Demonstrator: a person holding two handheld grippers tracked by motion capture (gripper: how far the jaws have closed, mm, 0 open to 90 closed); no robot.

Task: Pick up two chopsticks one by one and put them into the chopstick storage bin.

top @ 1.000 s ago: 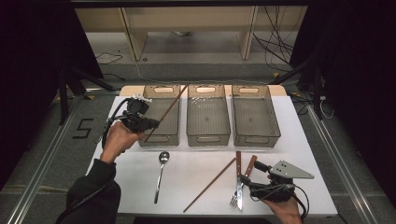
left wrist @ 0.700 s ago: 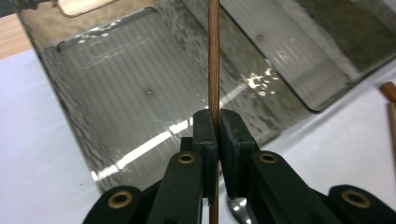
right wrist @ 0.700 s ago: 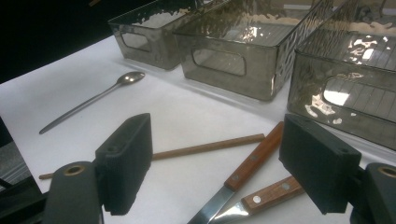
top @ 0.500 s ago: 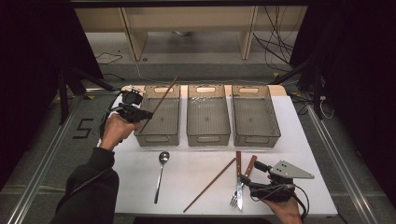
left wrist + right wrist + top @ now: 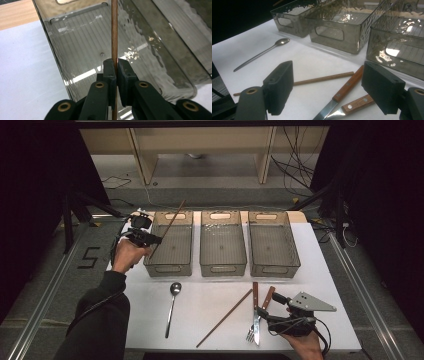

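My left gripper [image 5: 148, 239] hovers at the left rim of the left grey bin [image 5: 169, 268], shut on a brown chopstick [image 5: 171, 222] that slants up and back over that bin. In the left gripper view the pads [image 5: 110, 71] pinch the chopstick [image 5: 114, 35] above the bin's ribbed floor [image 5: 80, 50]. Near the table's front right, my right gripper [image 5: 267, 309] rests open beside a wooden-handled knife and fork [image 5: 255, 296]. In the right gripper view its jaws [image 5: 329, 83] stand wide apart over the wooden handles [image 5: 349, 83] and a second chopstick [image 5: 322, 78].
The middle bin [image 5: 223, 266] and the right bin [image 5: 274, 268] stand in a row with the left one, with nothing seen inside them. A spoon [image 5: 172, 307] lies in front of the left bin. The second chopstick [image 5: 225, 317] lies slanted at the front centre. The white table's [image 5: 320, 270] edges are close.
My left gripper has carried its chopstick toward the far left, along the left bin's rim and slightly lower. The right gripper has stayed still.
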